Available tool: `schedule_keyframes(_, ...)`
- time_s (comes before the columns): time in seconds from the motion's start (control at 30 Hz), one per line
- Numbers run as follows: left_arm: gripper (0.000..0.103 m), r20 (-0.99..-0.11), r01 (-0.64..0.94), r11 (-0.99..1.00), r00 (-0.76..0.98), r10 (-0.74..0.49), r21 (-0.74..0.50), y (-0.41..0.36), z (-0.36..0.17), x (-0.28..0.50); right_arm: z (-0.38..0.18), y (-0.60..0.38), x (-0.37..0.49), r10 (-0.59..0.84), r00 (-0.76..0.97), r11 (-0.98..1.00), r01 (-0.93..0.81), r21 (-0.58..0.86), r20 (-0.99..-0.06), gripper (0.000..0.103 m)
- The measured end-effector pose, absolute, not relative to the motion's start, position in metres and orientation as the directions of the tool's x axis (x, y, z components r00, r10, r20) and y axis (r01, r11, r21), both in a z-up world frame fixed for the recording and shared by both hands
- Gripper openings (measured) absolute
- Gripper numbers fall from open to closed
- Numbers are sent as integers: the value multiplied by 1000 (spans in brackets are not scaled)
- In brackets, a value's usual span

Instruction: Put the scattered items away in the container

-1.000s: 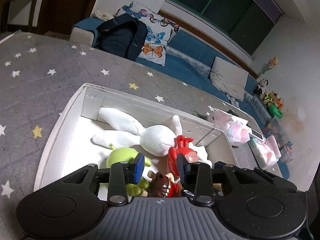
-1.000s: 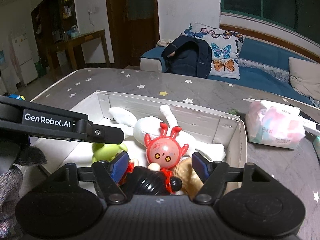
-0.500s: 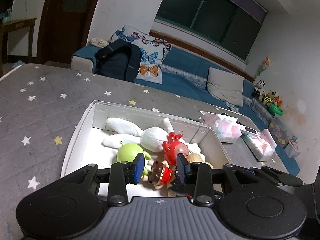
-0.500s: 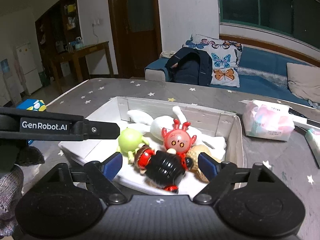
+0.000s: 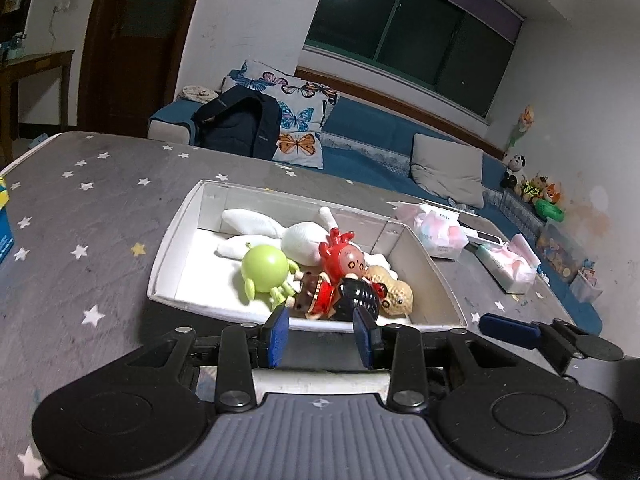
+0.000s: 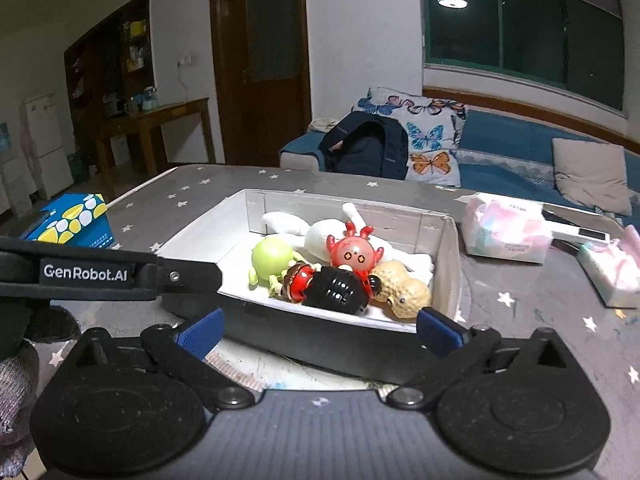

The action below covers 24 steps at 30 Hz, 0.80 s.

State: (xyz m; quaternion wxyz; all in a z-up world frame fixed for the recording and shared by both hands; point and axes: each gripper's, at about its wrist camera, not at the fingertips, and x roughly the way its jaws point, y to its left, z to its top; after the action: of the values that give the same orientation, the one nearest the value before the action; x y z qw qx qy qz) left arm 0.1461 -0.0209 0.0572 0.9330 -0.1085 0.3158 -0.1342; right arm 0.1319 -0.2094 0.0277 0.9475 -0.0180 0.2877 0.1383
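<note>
— White cardboard, that is what the container [image 5: 172, 240] looks like: a shallow open box lying on the grey star-patterned table cover [image 5: 80, 208].

— And the toys sit inside it. A white plush rabbit [image 5: 304, 236] lies along the far wall; a green round figure [image 6: 272, 258] rests at the left, a red horned figure [image 6: 352, 252] in the middle, a peanut-shaped toy [image 6: 404, 288] at the right, and a black-and-red figure [image 6: 332, 286] against the near wall.

— What of the left gripper [image 5: 320, 334]?

— Its blue pads stand apart with nothing between them, just short of the box's near rim.

— And the right gripper [image 6: 320, 326]?

— Its jaws have just been opening and now stand spread wide, also empty, in front of the near wall. The black-and-red figure lies beyond them, untouched.

— Anything beside the box?

— Two pink tissue packs [image 6: 508, 228] to the right, a blue and yellow box [image 6: 68, 218] to the left.
</note>
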Motion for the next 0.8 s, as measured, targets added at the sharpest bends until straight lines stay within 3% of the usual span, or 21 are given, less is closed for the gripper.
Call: schedule_keyframes(0.8, 37, -572, 185, 965, 778, -259, -185, -34, 48, 90, 13, -226, 75, 206, 820, 978, -177, 106, -534, 103)
